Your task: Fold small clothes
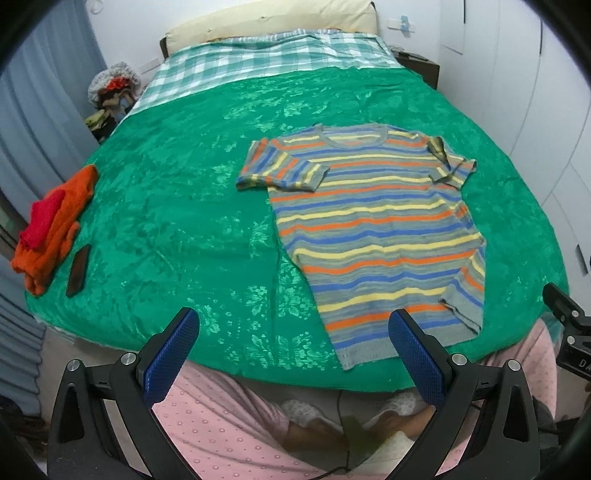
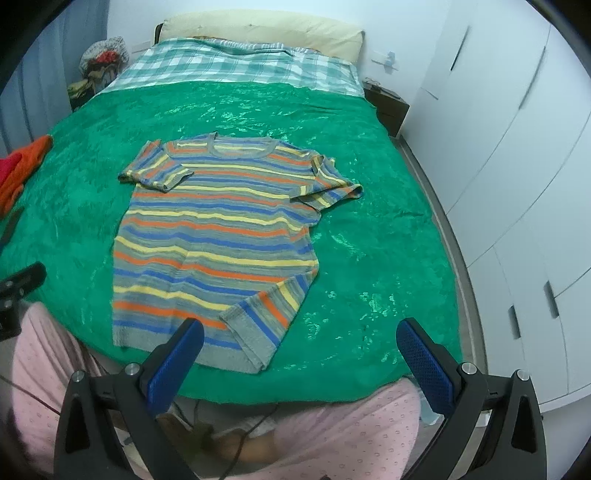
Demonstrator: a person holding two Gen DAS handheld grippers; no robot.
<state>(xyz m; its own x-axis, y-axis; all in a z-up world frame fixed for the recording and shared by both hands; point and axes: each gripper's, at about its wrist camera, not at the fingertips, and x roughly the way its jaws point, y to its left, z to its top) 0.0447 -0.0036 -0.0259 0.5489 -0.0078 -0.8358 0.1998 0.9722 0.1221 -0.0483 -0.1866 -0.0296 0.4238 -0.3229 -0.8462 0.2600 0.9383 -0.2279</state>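
A small striped knit shirt (image 1: 373,229) (image 2: 218,225) in grey, blue, orange and yellow lies flat on the green bedspread (image 1: 177,206) (image 2: 369,251), neck away from me. Both short sleeves are folded in onto the body, and the hem's right corner is turned over. My left gripper (image 1: 295,350) hovers open over the near bed edge, its right finger over the hem. My right gripper (image 2: 301,354) is open too, above the near edge just right of the hem. Neither holds anything.
Folded orange and red clothes (image 1: 51,225) and a dark phone (image 1: 78,270) lie at the bed's left edge. A checked sheet (image 1: 258,59) and pillow (image 1: 273,18) sit at the head. White wardrobe doors (image 2: 517,147) stand on the right. Pink-clad legs (image 1: 229,417) are below.
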